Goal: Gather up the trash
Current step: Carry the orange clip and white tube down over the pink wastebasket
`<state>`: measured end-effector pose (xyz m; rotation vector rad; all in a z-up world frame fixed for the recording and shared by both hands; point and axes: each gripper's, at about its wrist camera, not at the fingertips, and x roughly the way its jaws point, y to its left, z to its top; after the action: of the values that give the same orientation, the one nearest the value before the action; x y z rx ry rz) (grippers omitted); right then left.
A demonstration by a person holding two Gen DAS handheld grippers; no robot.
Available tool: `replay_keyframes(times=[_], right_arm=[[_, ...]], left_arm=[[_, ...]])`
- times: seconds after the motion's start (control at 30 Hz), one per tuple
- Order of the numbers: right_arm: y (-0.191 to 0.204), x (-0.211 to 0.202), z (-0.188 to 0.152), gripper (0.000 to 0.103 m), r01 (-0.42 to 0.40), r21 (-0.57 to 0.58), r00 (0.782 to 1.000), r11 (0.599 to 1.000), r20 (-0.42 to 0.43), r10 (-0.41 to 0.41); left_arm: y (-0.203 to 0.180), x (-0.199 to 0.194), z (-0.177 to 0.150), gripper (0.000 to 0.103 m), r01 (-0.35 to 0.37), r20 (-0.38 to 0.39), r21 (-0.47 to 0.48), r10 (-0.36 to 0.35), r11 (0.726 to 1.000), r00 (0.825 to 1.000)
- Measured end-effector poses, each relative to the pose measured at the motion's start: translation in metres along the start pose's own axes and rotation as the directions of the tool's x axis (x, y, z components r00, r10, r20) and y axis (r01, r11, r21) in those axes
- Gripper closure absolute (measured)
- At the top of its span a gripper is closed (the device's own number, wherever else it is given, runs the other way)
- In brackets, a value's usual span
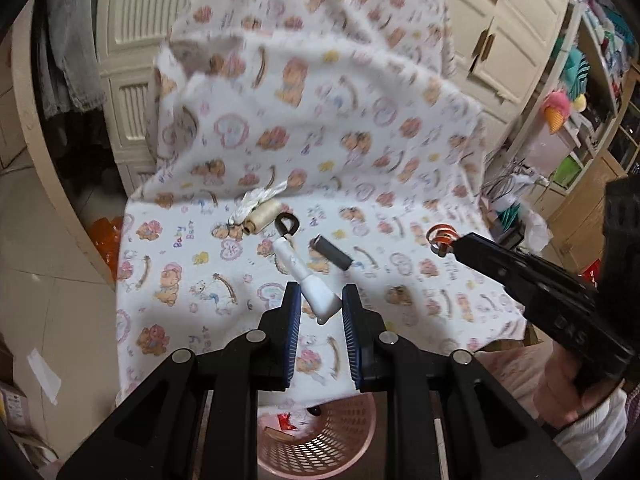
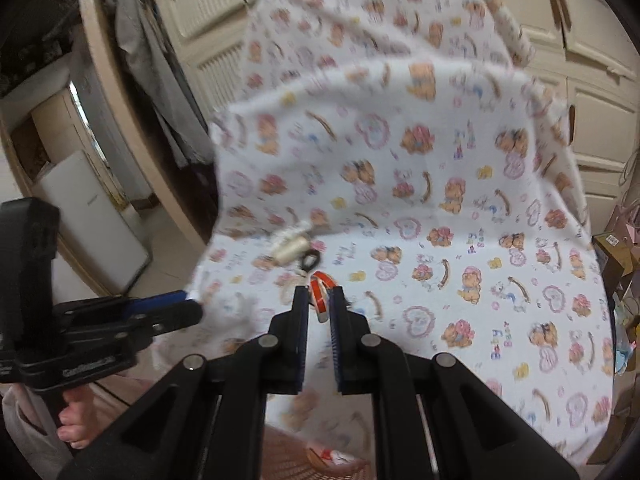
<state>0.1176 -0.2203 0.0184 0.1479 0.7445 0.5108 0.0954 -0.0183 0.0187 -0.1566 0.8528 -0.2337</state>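
Note:
My left gripper [image 1: 319,303] is shut on the lower end of a white tube-shaped piece [image 1: 304,276] with a black loop at its far end [image 1: 287,224], above the bear-print cloth [image 1: 192,280]. A cream thread spool [image 1: 262,216] with a white wrapper and a dark grey cylinder [image 1: 331,251] lie on the cloth beyond it. My right gripper [image 2: 319,300] is shut on an orange-and-white tape ring [image 2: 320,286]; it also shows in the left wrist view [image 1: 440,237]. The spool [image 2: 291,251] sits just beyond it.
A pink perforated basket [image 1: 320,440] with some red and white scraps stands below the cloth's front edge; it also shows in the right wrist view [image 2: 288,460]. Cream cabinet doors [image 1: 500,40] stand behind. Cluttered shelves [image 1: 592,92] are at the right.

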Motion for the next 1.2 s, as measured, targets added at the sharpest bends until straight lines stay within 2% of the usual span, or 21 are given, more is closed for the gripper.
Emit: replay_keyframes(times=[0.17, 0.37, 0.57, 0.7, 0.9, 1.0, 1.1, 1.2], right_arm=[[0.03, -0.051, -0.015, 0.094, -0.04, 0.011, 0.997, 0.999, 0.071, 0.039], [0.055, -0.076, -0.054, 0.094, -0.048, -0.008, 0.996, 0.999, 0.071, 0.048], [0.061, -0.056, -0.089, 0.094, 0.048, -0.092, 0.999, 0.995, 0.018, -0.046], [0.051, -0.034, -0.101, 0.094, 0.056, -0.071, 0.997, 0.996, -0.049, -0.06], [0.047, -0.023, -0.109, 0.094, 0.081, -0.103, 0.994, 0.991, -0.07, -0.088], [0.039, -0.011, -0.111, 0.094, 0.055, -0.047, 0.988, 0.997, -0.139, -0.061], [0.029, 0.002, -0.115, 0.094, 0.045, 0.021, 0.975, 0.999, -0.221, -0.039], [0.02, 0.016, -0.121, 0.094, 0.032, 0.076, 0.96, 0.997, -0.281, -0.01]], left_arm=[[-0.012, -0.027, -0.021, 0.084, 0.002, 0.006, -0.012, -0.002, 1.0, 1.0], [-0.011, -0.031, -0.059, 0.084, -0.001, -0.013, -0.056, 0.0, 0.998, 1.0], [-0.006, -0.006, -0.086, 0.084, -0.016, -0.106, -0.063, 0.009, 0.998, 0.994], [0.004, 0.016, -0.098, 0.084, -0.019, -0.192, -0.092, 0.001, 0.996, 0.981], [0.014, 0.038, -0.112, 0.084, -0.019, -0.306, -0.129, -0.021, 0.991, 0.952], [0.021, 0.055, -0.123, 0.084, -0.006, -0.403, -0.183, -0.07, 0.983, 0.912], [0.031, 0.069, -0.132, 0.084, 0.012, -0.454, -0.254, -0.131, 0.967, 0.881], [0.034, 0.078, -0.138, 0.083, -0.01, -0.481, -0.259, -0.12, 0.966, 0.868]])
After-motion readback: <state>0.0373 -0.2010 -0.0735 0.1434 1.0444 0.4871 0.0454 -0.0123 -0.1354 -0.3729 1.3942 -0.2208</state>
